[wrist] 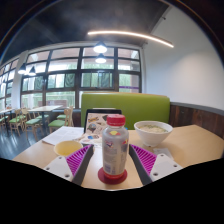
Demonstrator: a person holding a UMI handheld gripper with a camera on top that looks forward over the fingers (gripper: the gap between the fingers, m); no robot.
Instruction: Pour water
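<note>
Tongs [113,165] low over a pale table [190,145], the two fingers spread wide, magenta pads [144,160] facing in. A bottle [115,148] with a red cap stands upright between them on a red coaster [112,177]; a gap shows on each side, so nothing is gripped. Bottle holds clear liquid, pale label on its body. Just ahead and left of the fingers, a yellow cup [68,148]. Ahead and right, a white bowl [153,131]. Beyond the bottle, a tablet [99,122] propped upright with papers [66,133] beside it. Farther back, a green bench [128,104], then large windows [70,80], with chairs off to the left.
</note>
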